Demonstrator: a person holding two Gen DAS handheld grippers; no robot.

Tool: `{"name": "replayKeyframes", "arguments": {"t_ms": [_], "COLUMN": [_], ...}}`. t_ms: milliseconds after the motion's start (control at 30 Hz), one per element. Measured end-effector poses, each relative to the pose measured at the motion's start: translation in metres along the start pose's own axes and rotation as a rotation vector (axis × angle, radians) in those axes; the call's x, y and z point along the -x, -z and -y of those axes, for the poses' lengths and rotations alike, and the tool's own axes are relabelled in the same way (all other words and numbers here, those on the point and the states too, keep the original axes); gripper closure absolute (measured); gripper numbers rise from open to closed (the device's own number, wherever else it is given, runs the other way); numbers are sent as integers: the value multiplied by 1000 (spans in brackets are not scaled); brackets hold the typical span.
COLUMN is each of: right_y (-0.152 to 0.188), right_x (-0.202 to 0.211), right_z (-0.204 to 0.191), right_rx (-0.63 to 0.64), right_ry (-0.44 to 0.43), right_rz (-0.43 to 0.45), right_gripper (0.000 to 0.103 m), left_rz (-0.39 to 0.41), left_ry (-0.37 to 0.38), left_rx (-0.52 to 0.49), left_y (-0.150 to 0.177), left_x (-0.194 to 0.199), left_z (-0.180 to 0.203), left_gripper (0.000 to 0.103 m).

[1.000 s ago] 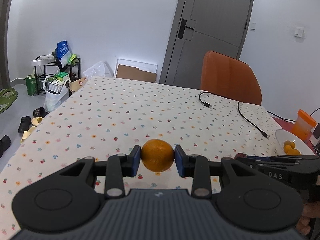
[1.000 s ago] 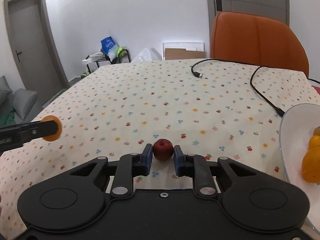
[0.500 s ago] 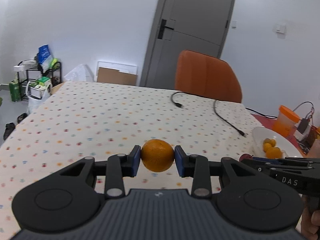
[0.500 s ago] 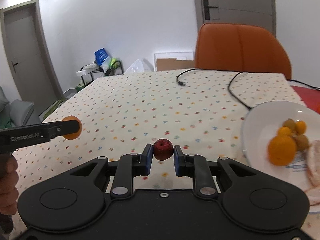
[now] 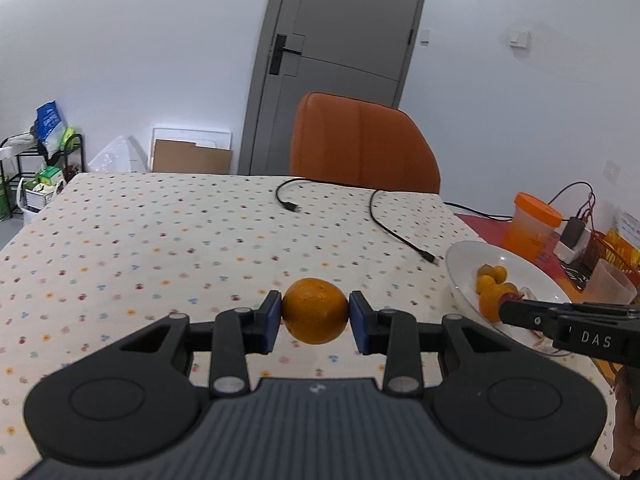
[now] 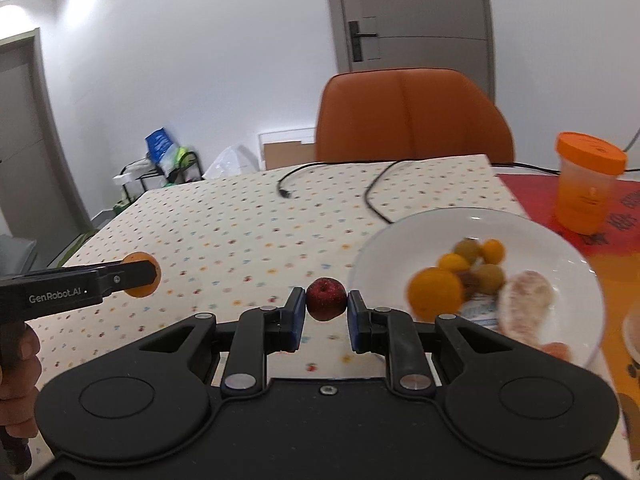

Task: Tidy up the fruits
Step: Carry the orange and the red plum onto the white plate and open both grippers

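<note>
My left gripper (image 5: 315,311) is shut on an orange (image 5: 315,310) and holds it above the dotted tablecloth. My right gripper (image 6: 326,299) is shut on a small red fruit (image 6: 326,298), just left of a white plate (image 6: 384,236). The plate holds an orange (image 6: 435,294), several small yellow and green fruits (image 6: 476,256) and a pale pinkish item (image 6: 528,300). In the left wrist view the plate (image 5: 524,268) lies at the right, and the right gripper (image 5: 508,306) reaches over its near edge. In the right wrist view the left gripper with the orange (image 6: 141,274) is at the left.
A black cable (image 5: 384,216) lies on the far part of the table. An orange chair (image 5: 362,144) stands behind the table. An orange-lidded cup (image 6: 586,184) stands on a red mat at the right, with a charger and wires (image 5: 576,232) nearby.
Both grippers have swung right with their fruits. The plate has come further into both views, and the right gripper now sits close beside it.
</note>
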State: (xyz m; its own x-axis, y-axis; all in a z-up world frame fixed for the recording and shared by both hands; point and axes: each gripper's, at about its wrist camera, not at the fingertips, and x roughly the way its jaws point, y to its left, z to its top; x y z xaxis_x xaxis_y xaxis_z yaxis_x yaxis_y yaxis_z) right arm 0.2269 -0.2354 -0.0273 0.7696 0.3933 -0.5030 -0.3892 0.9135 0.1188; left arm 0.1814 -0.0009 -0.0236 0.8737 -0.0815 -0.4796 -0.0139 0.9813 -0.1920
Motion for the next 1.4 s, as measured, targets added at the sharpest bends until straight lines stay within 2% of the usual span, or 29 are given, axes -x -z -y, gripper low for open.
{"name": "replayKeyframes", "arguments": {"t_ms": [300,767,833,900,933,1400], "right_y": [0,5,5,6,7,25], "right_x": [13,20,20,20,22,44], "right_z": [28,63,68,72,74,109], "right_rx": [-28,-78,-91,-93,-88,-186], "right_ry": [52,100,108,132,139,146], "right_rz": [27,60,67,69,74,80], "right_gripper": [82,82,81,68,67,66], "left_rz": [14,-7,-12,-15,-15,-41], "left_ry": [20,70,83,96,103,161], "left_rx": [-43,-116,-127,-141,-150,-233], "left_y": [-8,-14,-14,-15,-15,-11], "left_x": [-7,-26,-31,-34,-35,-48], "left_z": [23,63,70,78,83,131], "left_gripper": [68,68,68,68,68,68]}}
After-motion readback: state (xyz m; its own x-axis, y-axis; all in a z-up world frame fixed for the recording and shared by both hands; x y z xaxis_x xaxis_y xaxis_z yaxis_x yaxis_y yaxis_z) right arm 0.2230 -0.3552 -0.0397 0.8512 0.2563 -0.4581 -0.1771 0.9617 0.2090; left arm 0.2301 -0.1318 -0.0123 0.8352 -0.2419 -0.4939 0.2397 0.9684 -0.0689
